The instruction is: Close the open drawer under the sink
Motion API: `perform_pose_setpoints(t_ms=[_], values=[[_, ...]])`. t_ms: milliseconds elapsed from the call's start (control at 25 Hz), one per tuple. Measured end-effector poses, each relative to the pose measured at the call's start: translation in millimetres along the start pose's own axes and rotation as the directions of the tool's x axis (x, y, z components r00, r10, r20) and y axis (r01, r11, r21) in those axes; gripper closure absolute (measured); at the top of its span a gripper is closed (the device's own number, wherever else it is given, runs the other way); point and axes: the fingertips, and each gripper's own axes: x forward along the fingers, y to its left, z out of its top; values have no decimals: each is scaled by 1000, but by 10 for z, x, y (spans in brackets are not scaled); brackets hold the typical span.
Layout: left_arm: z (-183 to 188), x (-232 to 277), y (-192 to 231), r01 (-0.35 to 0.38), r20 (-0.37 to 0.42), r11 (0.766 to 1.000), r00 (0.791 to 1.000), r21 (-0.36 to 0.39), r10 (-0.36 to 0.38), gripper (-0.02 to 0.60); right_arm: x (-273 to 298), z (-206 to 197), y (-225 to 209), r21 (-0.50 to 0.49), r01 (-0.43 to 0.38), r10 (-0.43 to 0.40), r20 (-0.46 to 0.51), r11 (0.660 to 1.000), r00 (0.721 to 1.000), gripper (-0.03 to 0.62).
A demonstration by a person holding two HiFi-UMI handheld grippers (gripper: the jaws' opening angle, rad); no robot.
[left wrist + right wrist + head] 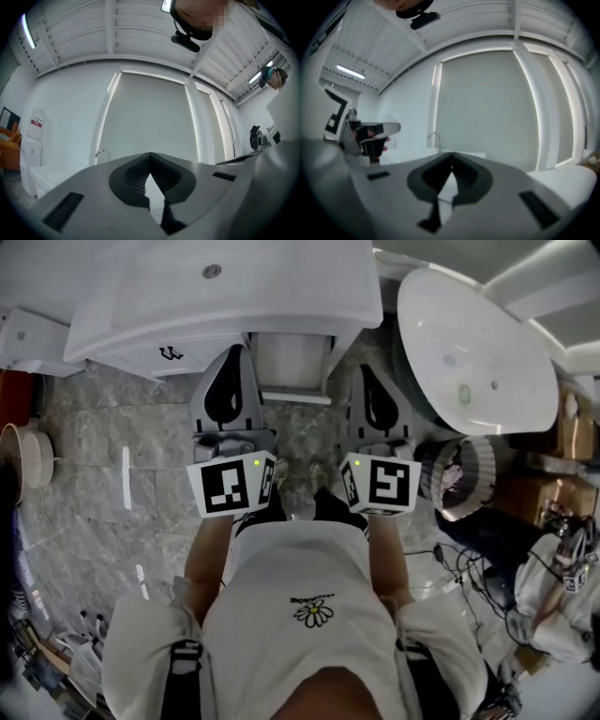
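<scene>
Head view: grey floor flanking drawer edge

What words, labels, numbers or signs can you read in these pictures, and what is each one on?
Nothing reads clearly.
Print above the daisy on the shirt: too small to read.
Dark mark on the sink cabinet: blurred, unreadable.
Red label on the white unit, left gripper view: too small to read.

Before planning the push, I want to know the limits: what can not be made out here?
- Head view: the sink overhangs the drawer, so how far it stands open is hidden.
- Left gripper view, right gripper view: no drawer shows; the left hand-held gripper and right hand-held gripper fill the lower frame.
</scene>
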Motion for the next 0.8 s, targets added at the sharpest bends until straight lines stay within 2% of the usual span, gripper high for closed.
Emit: perform_pose_setpoints(t_ms=[200, 400, 480, 800], values=[[-612, 84, 18, 20, -74, 999, 997, -34, -22, 560, 213, -356, -35, 16, 42, -42, -30, 999, 999, 565], [-1480, 166, 135, 3, -163, 1000, 987, 3, -2, 560, 497, -1016, -59, 45, 34, -31, -67, 998, 997, 565], [-1765, 144, 191, -16, -189, 1000, 982, -6, 14, 560, 584, -1269, -56, 43, 27, -24, -78, 999, 997, 565], [-2488, -27, 182, -8, -204, 1000, 979, 4, 9, 560, 599, -1970, 106, 19, -9, 10, -86, 1000, 996, 565]])
